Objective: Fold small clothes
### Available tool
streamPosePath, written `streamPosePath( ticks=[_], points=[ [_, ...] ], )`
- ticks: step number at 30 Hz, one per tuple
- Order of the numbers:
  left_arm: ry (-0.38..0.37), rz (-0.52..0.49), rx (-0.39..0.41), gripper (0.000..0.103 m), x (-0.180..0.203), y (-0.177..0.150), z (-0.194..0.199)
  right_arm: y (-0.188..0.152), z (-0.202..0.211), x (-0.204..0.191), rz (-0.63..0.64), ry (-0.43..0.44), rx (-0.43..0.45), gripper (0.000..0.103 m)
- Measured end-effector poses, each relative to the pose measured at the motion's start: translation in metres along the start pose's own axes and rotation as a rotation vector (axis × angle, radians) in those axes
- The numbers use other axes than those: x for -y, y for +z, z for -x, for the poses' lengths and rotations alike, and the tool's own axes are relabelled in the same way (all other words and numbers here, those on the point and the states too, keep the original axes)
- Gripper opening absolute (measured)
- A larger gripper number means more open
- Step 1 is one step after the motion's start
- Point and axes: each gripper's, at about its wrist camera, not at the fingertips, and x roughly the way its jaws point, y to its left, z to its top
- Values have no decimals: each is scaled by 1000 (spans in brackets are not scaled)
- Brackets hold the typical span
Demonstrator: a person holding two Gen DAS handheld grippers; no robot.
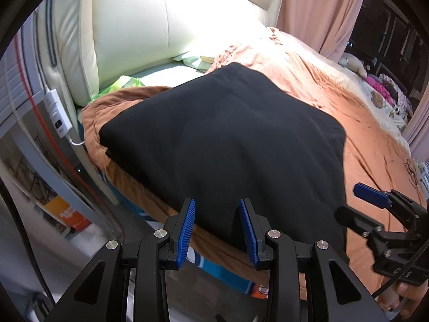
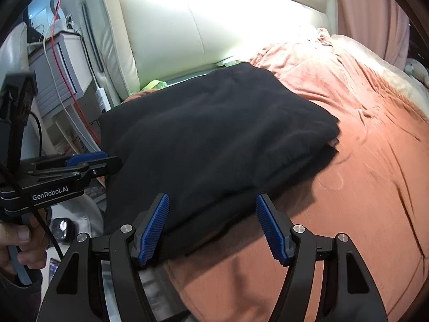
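White lettering "GenRobot.AI" stands on the black body of the left gripper (image 2: 93, 165), at the left edge of the right wrist view. No other text is legible.

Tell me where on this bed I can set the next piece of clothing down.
The widest bare stretch is the orange blanket to the right of the folded black garment, running toward the pink curtain. A narrower strip lies below the garment at the bed's near edge. The far right corner by the stuffed toys looks crowded.

bare blanket (image 2: 362, 161) right, headboard (image 2: 214, 35) behind
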Motion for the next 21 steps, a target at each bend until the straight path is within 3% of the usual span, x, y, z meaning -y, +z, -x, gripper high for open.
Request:
streamPosePath(
  ticks=[8,16,21],
  points=[
    [-40,10,84,36,32,-12,40,-22,59,5,19,-100,58,66],
    [-74,-17,135,37,71,-30,74,-47,111,19,-60,-160,84,66],
    [-77,-45,169,52,97,-48,95,-71,148,32,-117,-191,103,66]
  ],
)
